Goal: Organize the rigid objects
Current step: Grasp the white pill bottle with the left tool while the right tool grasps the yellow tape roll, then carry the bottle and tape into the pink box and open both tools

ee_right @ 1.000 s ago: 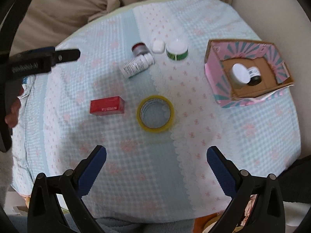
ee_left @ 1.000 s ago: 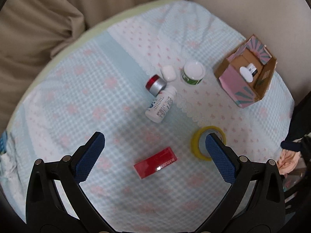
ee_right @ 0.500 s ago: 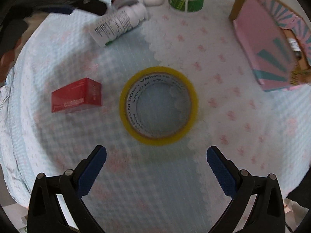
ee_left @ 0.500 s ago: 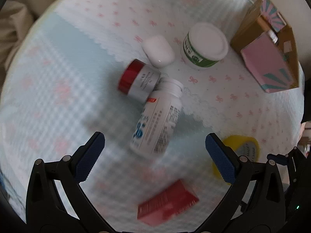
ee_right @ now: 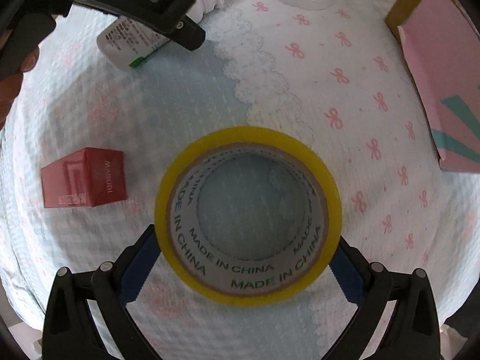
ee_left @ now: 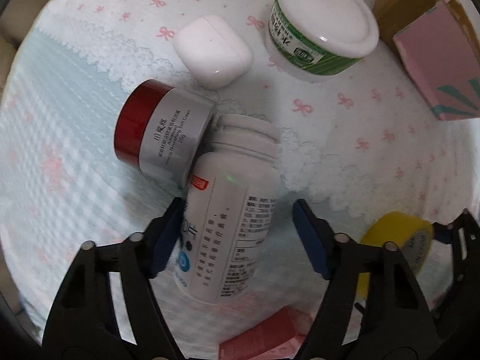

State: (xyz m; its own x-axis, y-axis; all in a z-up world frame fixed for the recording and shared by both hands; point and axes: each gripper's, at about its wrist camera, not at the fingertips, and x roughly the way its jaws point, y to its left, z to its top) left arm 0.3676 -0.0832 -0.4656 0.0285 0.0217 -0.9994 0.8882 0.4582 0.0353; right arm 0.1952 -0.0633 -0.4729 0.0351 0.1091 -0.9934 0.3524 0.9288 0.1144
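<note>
My left gripper [ee_left: 237, 234] is open around a white pill bottle [ee_left: 228, 210] that lies on its side; the left pad touches it, the right pad stands a little off. A red-lidded silver jar [ee_left: 162, 133] leans against the bottle's neck. My right gripper [ee_right: 246, 267] has its blue pads against both sides of a yellow tape roll [ee_right: 247, 213] lying flat on the cloth. The roll also shows in the left wrist view [ee_left: 399, 249].
A white earbud case [ee_left: 213, 51] and a green-and-white jar [ee_left: 324, 27] lie behind the bottle. A pink cardboard box [ee_right: 444, 69] stands at the right. A small red box [ee_right: 84, 177] lies left of the tape. The left gripper's arm [ee_right: 129, 3] crosses the upper left.
Both grippers have come down to the table and narrowed. The left now straddles the white bottle. The right has closed its pads onto the tape roll.
</note>
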